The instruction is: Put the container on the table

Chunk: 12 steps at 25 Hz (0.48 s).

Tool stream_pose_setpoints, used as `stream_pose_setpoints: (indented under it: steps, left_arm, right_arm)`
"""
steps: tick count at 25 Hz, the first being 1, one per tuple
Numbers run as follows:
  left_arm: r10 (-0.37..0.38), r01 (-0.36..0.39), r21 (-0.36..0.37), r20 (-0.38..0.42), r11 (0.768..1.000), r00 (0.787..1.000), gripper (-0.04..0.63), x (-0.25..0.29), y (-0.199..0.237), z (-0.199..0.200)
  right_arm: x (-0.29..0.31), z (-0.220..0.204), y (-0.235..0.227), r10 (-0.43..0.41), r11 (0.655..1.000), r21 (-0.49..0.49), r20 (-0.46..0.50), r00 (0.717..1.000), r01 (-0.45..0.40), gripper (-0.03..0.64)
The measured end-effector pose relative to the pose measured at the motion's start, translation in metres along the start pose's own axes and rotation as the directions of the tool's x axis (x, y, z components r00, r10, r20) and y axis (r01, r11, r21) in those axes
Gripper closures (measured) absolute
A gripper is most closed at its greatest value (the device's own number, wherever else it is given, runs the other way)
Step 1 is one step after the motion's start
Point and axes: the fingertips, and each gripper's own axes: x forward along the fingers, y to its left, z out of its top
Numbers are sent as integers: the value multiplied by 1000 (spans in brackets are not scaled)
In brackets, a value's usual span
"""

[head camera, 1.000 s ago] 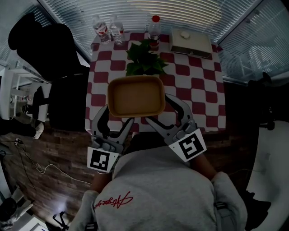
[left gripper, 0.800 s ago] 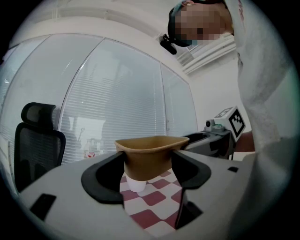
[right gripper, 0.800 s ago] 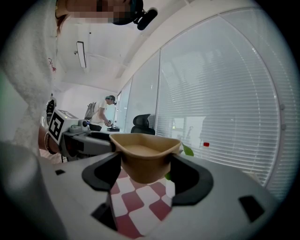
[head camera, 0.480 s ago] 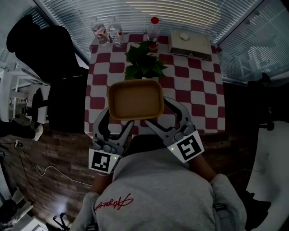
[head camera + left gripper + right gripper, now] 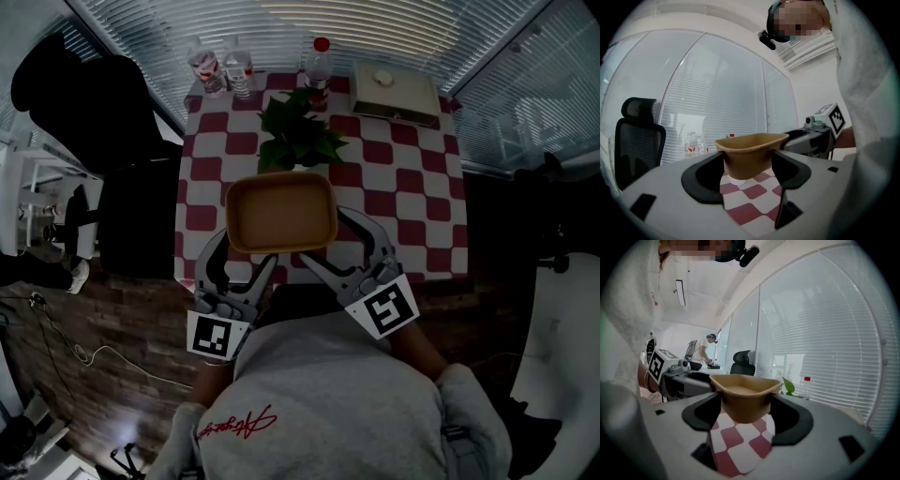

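A tan rectangular container hangs in the air above the near edge of the red-and-white checked table, empty inside. My left gripper is shut on its near left corner, and the container fills the gap between those jaws. My right gripper is shut on the near right corner, where the container sits clamped between its jaws. The checked cloth shows well below the container's underside in both gripper views.
A green potted plant stands on the table just beyond the container. Two clear bottles, a red-capped bottle and a beige box line the far edge. A black office chair stands left of the table.
The container and both grippers have shifted slightly towards me and down in the head view. Both grips are unchanged.
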Motion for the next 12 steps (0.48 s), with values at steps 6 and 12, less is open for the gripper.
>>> stream_pose_setpoints:
  steps: [6, 12]
  left_arm:
    - [-2, 2, -2, -12, 1000, 1000, 284, 3, 0, -8]
    - [1, -1, -2, -29, 1000, 1000, 284, 4, 1, -18]
  right_arm:
    - [2, -8, -1, 0, 1000, -1, -11, 1000, 0, 284]
    - [4, -16, -1, 7, 1000, -7, -29, 1000, -7, 284]
